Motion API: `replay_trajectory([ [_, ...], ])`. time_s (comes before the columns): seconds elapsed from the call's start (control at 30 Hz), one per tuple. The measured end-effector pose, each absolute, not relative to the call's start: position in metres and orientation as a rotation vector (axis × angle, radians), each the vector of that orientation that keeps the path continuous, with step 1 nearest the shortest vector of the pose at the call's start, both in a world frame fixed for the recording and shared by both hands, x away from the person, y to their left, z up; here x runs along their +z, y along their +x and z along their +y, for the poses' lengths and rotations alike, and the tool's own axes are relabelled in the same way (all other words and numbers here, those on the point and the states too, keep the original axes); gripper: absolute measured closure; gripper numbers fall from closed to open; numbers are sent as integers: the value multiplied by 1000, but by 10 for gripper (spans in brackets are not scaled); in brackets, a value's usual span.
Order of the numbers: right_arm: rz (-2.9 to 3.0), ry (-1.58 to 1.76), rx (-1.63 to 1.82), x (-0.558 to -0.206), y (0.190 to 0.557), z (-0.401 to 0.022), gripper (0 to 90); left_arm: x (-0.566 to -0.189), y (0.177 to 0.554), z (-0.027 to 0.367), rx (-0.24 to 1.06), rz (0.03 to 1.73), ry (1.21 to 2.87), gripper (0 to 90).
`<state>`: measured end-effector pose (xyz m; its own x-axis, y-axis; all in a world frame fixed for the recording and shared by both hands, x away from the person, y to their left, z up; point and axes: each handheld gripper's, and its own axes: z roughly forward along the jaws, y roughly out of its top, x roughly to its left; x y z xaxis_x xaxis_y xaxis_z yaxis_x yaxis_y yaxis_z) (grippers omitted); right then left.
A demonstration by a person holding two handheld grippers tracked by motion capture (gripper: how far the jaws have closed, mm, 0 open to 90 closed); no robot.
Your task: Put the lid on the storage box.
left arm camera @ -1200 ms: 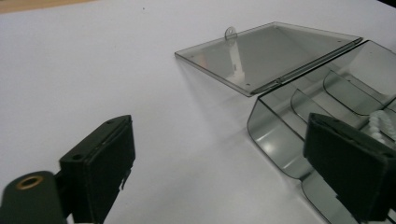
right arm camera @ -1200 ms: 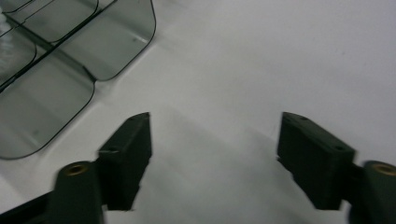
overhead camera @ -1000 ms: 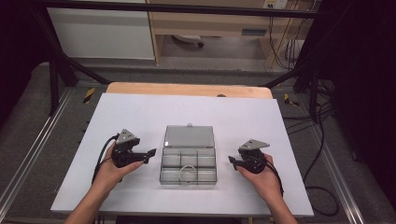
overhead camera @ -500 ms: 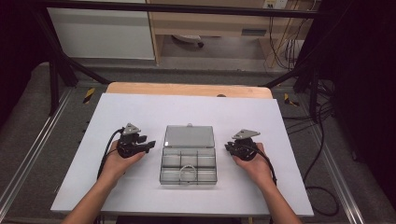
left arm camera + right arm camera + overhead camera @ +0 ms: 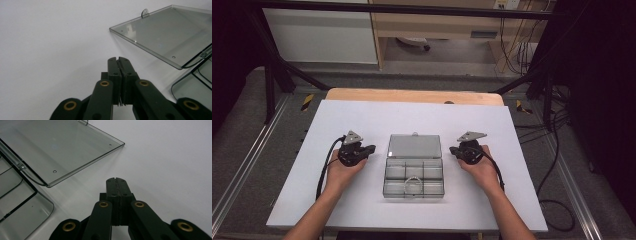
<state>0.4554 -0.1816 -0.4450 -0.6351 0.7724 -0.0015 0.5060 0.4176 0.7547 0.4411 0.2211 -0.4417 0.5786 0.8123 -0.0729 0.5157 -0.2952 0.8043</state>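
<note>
my left gripper [image 5: 119, 60] and right gripper [image 5: 116, 180] have just clenched empty beside the open box [image 5: 414, 165]; the high view shows a ring [image 5: 414, 183] inside it.

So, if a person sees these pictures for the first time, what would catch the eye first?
Probably the clear plastic compartment box in the middle of the white table, with its lid folded flat open on the far side. Next, the two black grippers flanking it: the left gripper and the right gripper point inward at the box from either side. Both have their jaws shut with nothing between them, apart from the box.
</note>
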Motion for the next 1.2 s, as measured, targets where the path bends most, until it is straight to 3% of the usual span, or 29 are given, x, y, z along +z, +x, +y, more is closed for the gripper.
replay_trajectory([
  [0.57, 2361, 1131, 1120, -453, 463, -177, 900, -450, 446, 199, 330, 1038, 2041, 900],
  [1.2, 2402, 1108, 1127, -451, 471, -162, 900, -455, 458, 182, 296, 1033, 2064, 900],
])
